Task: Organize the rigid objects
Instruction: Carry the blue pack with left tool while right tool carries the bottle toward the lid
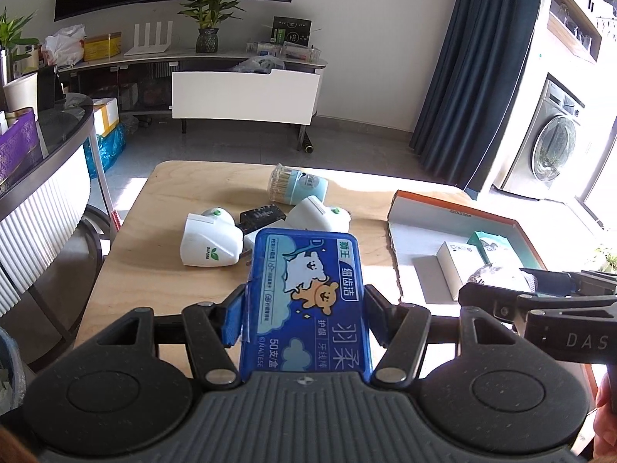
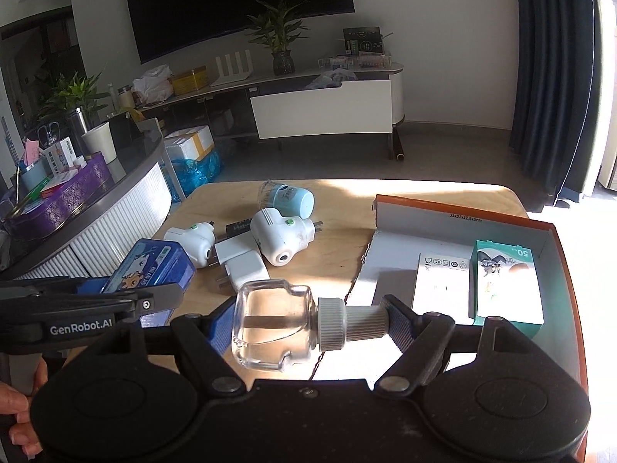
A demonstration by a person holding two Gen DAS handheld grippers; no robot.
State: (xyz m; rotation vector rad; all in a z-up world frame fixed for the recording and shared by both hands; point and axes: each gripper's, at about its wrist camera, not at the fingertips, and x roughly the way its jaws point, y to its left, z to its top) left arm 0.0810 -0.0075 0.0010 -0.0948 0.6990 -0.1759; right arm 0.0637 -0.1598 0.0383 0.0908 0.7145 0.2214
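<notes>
My left gripper is shut on a blue floss-pick box and holds it above the wooden table; the box also shows in the right wrist view. My right gripper is shut on a clear glass bottle with a ribbed white cap, held sideways near the edge of the orange-rimmed cardboard box. Two white plug-in devices, a white adapter, a black item and a light-blue toothpick jar lie on the table.
Inside the cardboard box lie a white carton and a teal carton. A curved glass-top counter with clutter stands to the left. A TV stand and dark curtain are behind the table.
</notes>
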